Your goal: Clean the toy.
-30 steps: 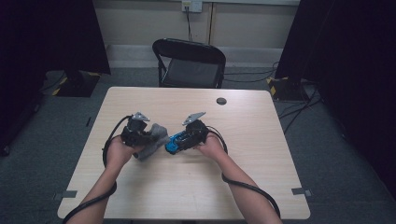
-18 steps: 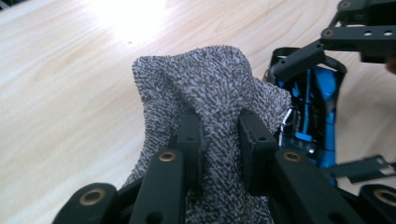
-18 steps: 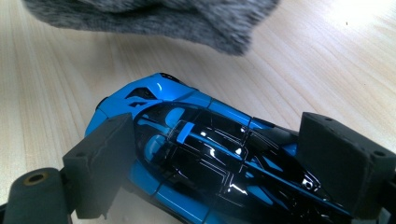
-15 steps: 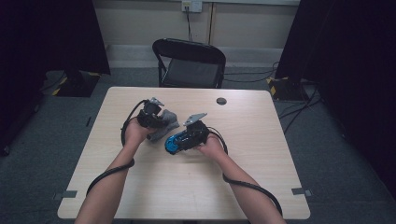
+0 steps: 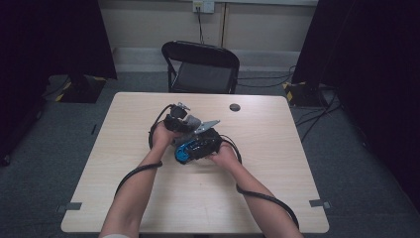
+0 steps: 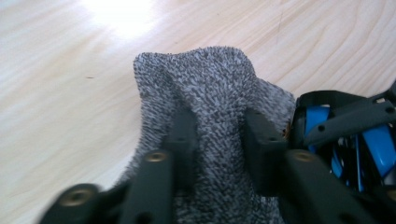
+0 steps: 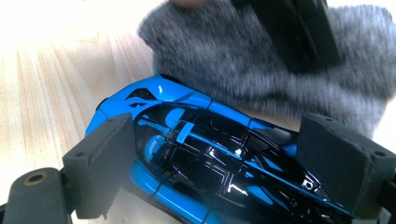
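Note:
A blue and black toy car lies across my right gripper, whose foam pads press on its two sides; in the high view the toy car is at mid-table. A grey knitted cloth rests on the wood just behind the car. My left gripper has just been opening its jaws, which stand on either side of a loose hump of the cloth without pinching it. In the high view the left gripper sits just beyond the right gripper, close against it.
The pale wooden table has a small black round disc near its far edge. A black folding chair stands behind the table. Cables trail from both grippers toward the near edge.
My left hand has carried the grey cloth away from me and to the right, ending just behind the car. Its jaws now stand apart. The right hand and car have stayed put.

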A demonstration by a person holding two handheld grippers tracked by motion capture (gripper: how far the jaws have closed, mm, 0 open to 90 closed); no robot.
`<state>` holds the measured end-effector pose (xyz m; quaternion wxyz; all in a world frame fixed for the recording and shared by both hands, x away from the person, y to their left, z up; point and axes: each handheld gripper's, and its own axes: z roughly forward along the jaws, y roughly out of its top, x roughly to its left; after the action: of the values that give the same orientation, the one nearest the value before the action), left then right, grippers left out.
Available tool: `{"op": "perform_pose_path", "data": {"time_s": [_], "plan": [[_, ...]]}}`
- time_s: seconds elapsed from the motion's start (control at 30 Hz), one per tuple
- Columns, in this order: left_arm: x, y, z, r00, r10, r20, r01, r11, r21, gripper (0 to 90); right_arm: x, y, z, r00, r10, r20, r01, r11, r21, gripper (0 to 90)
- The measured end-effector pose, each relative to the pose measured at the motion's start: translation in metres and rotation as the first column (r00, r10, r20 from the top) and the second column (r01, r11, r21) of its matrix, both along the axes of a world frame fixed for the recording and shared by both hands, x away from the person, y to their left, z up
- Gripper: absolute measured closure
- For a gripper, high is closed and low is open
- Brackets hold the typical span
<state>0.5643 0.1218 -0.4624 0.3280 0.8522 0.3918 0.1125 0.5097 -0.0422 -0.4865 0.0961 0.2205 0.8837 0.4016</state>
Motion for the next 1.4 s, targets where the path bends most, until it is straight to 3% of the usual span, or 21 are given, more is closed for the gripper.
{"op": "perform_pose_path", "data": {"time_s": [0.07,0.13,0.23,0.37,0.53,0.6,0.67,0.73,0.8,0.87,0.9,0.97,1.0,1.13,1.4], "plan": [[-0.002,0.000,-0.002,0.9995,-0.004,0.032,0.004,1.0000,0.009,53.7,0.000,0.000,0.000,1.0000,0.001,0.001,-0.001,1.000,-0.001,11.3],[-0.003,0.003,0.001,0.9990,-0.008,0.045,0.009,0.9999,-0.009,44.6,0.000,0.000,0.000,1.0000,0.000,0.001,0.000,1.000,-0.003,11.3],[-0.008,0.013,0.009,0.9980,-0.001,0.063,0.002,1.0000,-0.006,40.6,0.000,0.000,0.000,1.0000,0.000,-0.001,0.000,1.000,-0.005,11.3],[-0.016,0.026,0.011,0.9990,0.013,0.043,-0.013,0.9998,0.016,41.8,0.000,0.001,0.001,1.0000,0.001,-0.007,-0.001,1.000,-0.015,11.3],[-0.019,0.028,-0.006,1.0000,0.001,-0.004,-0.001,0.9982,0.060,39.8,0.000,0.001,0.001,1.0000,0.000,-0.005,0.000,1.000,-0.015,11.3],[-0.018,0.025,-0.013,0.9998,0.006,-0.020,-0.005,0.9975,0.070,42.2,0.000,0.001,0.001,1.0000,0.000,-0.004,0.000,1.000,-0.011,11.3],[-0.017,0.021,-0.016,0.9999,-0.006,-0.014,0.007,0.9953,0.097,52.0,0.000,0.001,0.000,1.0000,0.000,0.000,0.000,1.000,-0.005,11.3],[-0.014,0.017,-0.015,0.9995,-0.001,-0.030,0.004,0.9947,0.102,69.9,0.000,0.000,0.000,1.0000,0.000,0.000,0.000,1.000,0.002,11.3],[-0.011,0.013,-0.009,0.9998,-0.013,-0.016,0.015,0.9940,0.108,75.2,0.000,0.000,-0.001,1.0000,0.000,0.001,0.000,1.000,0.006,11.3],[-0.009,0.008,-0.003,0.9995,-0.031,0.010,0.031,0.9972,0.068,76.0,-0.001,0.000,0.000,1.0000,0.000,0.001,0.000,1.000,0.003,11.3],[-0.009,0.008,-0.003,0.9995,-0.031,0.010,0.031,0.9972,0.068,76.0,-0.001,0.000,0.000,1.0000,0.000,0.000,0.000,1.000,0.004,11.3],[-0.008,-0.005,-0.008,0.9952,-0.097,-0.007,0.097,0.9874,0.125,76.0,-0.001,0.000,-0.001,1.0000,-0.002,0.001,0.002,1.000,0.007,11.3],[-0.009,-0.007,-0.011,0.9945,-0.105,-0.010,0.105,0.9862,0.128,75.9,-0.001,0.000,-0.001,1.0000,-0.002,0.001,0.002,1.000,0.006,11.3],[-0.009,-0.002,-0.013,0.9952,-0.091,-0.035,0.094,0.9919,0.086,76.2,-0.001,0.000,0.000,1.0000,-0.001,0.001,0.001,1.000,0.004,11.3],[-0.016,0.006,-0.009,0.9904,-0.124,-0.060,0.130,0.9851,0.112,76.5,-0.001,0.000,0.000,1.0000,0.001,0.001,-0.001,1.000,0.003,11.3]]}}
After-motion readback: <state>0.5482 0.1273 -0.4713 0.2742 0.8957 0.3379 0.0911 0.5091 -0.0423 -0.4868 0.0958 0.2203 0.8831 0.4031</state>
